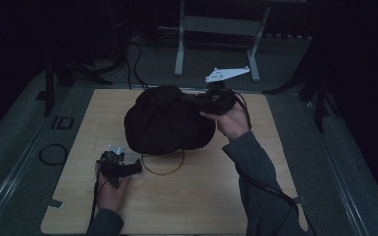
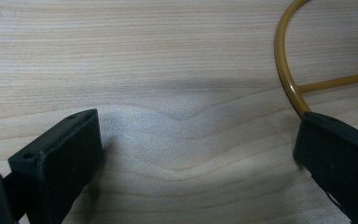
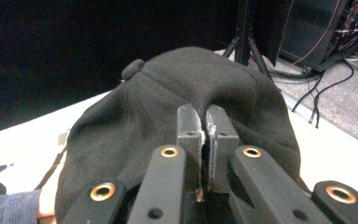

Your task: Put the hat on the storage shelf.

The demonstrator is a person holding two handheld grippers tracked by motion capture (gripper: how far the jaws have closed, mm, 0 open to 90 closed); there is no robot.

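Note:
A black cloth cap (image 1: 167,120) bulges over something in the middle of the wooden table (image 1: 202,191); it looks draped on a yellow wire stand whose ring base (image 1: 163,167) peeks out at its near side. My right gripper (image 1: 189,100) is shut on the cap's fabric at its right side; in the right gripper view the jaws pinch a fold of the cap (image 3: 121,121). My left gripper (image 1: 134,167) rests on the table at the front left, open, with bare wood between its jaws and the yellow ring (image 2: 286,74) beside its right jaw.
The wooden table sits on a grey carpeted floor (image 1: 24,132) in a dark room. A metal stand frame (image 1: 216,34) and black cables (image 1: 135,64) lie beyond the far edge. A cable loop (image 1: 53,153) lies left of the table.

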